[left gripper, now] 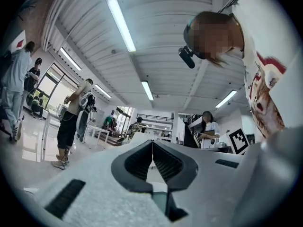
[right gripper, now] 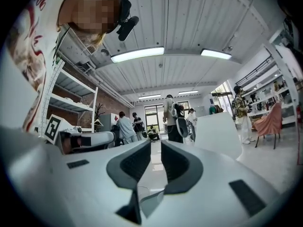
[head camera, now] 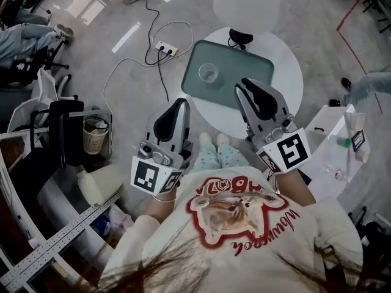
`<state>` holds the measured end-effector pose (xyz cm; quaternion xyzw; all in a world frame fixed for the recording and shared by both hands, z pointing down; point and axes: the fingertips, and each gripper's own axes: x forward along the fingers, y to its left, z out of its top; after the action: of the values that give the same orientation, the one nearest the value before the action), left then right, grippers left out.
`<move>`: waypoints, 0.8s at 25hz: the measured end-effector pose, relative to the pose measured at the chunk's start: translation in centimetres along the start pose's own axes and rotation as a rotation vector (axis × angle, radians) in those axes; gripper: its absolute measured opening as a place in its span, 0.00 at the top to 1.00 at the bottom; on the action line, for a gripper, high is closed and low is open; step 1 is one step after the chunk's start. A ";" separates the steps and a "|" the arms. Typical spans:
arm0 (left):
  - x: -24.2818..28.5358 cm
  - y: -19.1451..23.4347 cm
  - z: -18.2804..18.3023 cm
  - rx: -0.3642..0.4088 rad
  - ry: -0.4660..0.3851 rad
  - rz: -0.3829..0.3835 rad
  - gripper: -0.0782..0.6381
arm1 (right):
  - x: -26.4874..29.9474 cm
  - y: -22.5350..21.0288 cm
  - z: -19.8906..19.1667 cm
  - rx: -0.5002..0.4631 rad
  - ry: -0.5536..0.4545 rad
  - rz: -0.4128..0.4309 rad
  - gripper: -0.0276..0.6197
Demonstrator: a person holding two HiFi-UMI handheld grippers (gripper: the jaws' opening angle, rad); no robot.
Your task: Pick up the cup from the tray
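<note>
Clear cup stands upright in the left half of the green tray, mouth up, long axis vertical. Nothing on the tray crowds it.

I see the right gripper over the tray's near right corner, jaws pressed together, empty. The left gripper is near-left of the tray, jaws together, empty. A power strip lies on the floor left of the tray.

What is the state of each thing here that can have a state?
cup: upright on the tray, looks empty, not held.
tray: flat on the round table, holds only the cup.
left gripper: shut, empty.
right gripper: shut, empty.
</note>
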<state>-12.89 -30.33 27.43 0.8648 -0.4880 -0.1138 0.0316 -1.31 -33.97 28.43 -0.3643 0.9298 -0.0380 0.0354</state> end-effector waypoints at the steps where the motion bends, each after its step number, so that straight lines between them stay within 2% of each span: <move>1: 0.1 0.3 -0.3 -0.004 0.004 -0.001 0.87 | 0.2 -0.1 -0.4 -0.002 0.004 -0.003 0.89; 3: 0.3 0.8 -1.1 -0.016 0.012 0.001 0.87 | 0.5 -0.5 -1.7 -0.005 0.024 -0.009 0.87; 5: 0.3 1.1 -2.0 -0.031 0.029 0.002 0.87 | 0.9 -0.7 -3.5 0.001 0.066 -0.010 0.75; 7: 0.2 1.2 -3.0 -0.044 0.048 0.001 0.87 | 1.3 -0.7 -5.6 0.004 0.119 -0.004 0.70; 12: -0.3 2.1 -5.0 -0.074 0.080 0.009 0.87 | 2.3 -0.2 -10.6 0.006 0.215 0.019 0.65; 20: -1.9 4.9 -7.6 -0.091 0.117 0.065 0.87 | 4.4 -0.7 -16.0 0.003 0.283 0.023 0.59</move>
<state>-16.24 -31.74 35.93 0.8514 -0.5075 -0.0840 0.1028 -5.60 -36.74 44.21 -0.3445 0.9296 -0.0898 -0.0953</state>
